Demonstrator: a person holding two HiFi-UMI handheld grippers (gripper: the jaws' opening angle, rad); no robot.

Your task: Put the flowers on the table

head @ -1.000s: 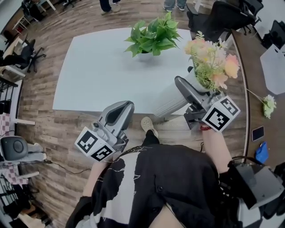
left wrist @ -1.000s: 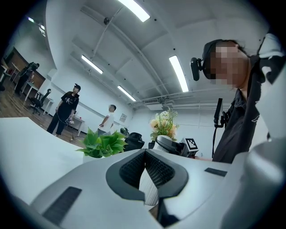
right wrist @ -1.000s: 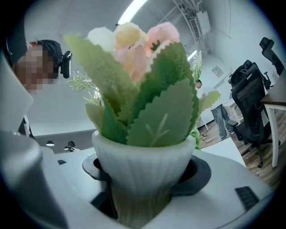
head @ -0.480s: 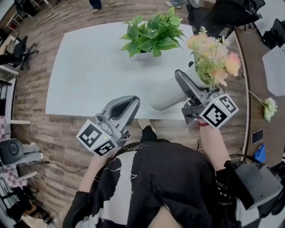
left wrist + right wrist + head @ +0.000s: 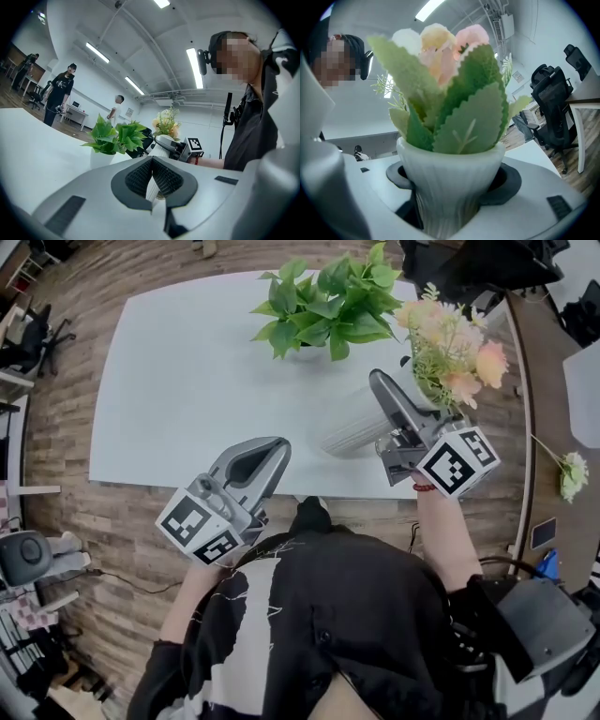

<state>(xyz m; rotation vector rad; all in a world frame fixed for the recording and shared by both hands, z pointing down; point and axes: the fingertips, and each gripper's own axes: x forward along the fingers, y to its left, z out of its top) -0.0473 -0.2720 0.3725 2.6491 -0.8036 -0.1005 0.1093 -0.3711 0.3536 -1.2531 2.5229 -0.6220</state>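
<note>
A bunch of pink and cream flowers [image 5: 452,345] stands in a white ribbed vase [image 5: 349,427]. My right gripper [image 5: 382,401] is shut on the vase and holds it above the near right part of the white table [image 5: 187,381]. In the right gripper view the vase [image 5: 449,187] fills the space between the dark pads [image 5: 509,180], with the flowers [image 5: 450,84] upright above it. My left gripper [image 5: 272,448] hovers at the table's near edge, shut and holding nothing. In the left gripper view its pads [image 5: 140,176] meet at the tip.
A leafy green plant [image 5: 323,306] in a white pot stands at the table's far middle. To the right, a wooden desk carries a loose flower [image 5: 570,474]. A black office chair [image 5: 469,268] sits beyond the table. People [image 5: 58,96] stand far off across the room.
Both grippers have moved forward and a little down. The vase, which hung at the table's near edge, is now over the tabletop. The right gripper's hold on it is unchanged.
</note>
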